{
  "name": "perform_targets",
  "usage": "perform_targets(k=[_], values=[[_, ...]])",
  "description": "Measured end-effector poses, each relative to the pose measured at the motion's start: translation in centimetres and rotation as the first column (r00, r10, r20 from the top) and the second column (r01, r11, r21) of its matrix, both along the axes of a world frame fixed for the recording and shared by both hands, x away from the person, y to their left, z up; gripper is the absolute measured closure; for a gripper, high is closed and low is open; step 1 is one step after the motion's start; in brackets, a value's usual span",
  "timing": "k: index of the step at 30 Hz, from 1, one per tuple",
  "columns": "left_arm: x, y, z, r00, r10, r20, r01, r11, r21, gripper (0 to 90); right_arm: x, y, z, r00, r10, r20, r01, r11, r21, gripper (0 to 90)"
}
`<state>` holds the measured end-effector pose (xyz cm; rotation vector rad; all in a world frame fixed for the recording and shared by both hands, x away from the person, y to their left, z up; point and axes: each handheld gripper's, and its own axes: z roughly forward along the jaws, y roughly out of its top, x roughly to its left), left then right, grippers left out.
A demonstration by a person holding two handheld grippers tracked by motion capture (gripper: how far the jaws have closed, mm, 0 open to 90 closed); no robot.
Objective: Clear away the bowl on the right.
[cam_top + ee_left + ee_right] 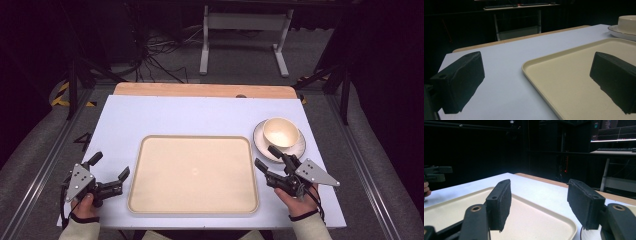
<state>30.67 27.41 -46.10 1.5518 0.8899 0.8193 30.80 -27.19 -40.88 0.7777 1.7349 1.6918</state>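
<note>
Sitting just beyond the open right gripper (266, 156): the cup (280, 132).

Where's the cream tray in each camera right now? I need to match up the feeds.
High view: the tray lies mid-table, between the left gripper and the right gripper.
Left gripper view: tray at lower right, running under the right-hand jaw.
Right gripper view: tray across the bottom, behind both jaws.
Shared landmark: the table's wooden far edge.
</note>
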Motion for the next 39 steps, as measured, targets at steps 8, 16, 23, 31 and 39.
perform_targets(k=[8,16,23,31,39], values=[[0.1,-0.1,-0.2,1.0000,-0.007,-0.002,0.007,0.9998,0.016,0.2,0.6,-0.2,1.0,0.9982,-0.059,0.007,0.059,0.9982,-0.009,36.2],[0.2,-0.1,-0.3,0.9999,-0.012,-0.011,0.012,0.9996,0.025,0.2,1.7,-1.0,2.4,0.9916,-0.129,0.007,0.129,0.9914,-0.020,35.5],[0.2,0.0,-0.3,0.9998,-0.009,-0.018,0.010,0.9996,0.025,0.2,2.4,-2.3,3.6,0.9849,-0.173,0.013,0.173,0.9850,-0.002,34.9],[0.2,-0.1,-0.3,0.9997,-0.010,-0.023,0.011,0.9995,0.029,0.2,3.1,-3.5,4.5,0.9719,-0.233,0.030,0.234,0.9721,-0.017,33.8],[0.3,-0.1,-0.4,0.9994,-0.016,-0.030,0.017,0.9993,0.033,0.2,3.3,-4.4,5.3,0.9593,-0.280,0.034,0.281,0.9594,-0.022,33.6]])
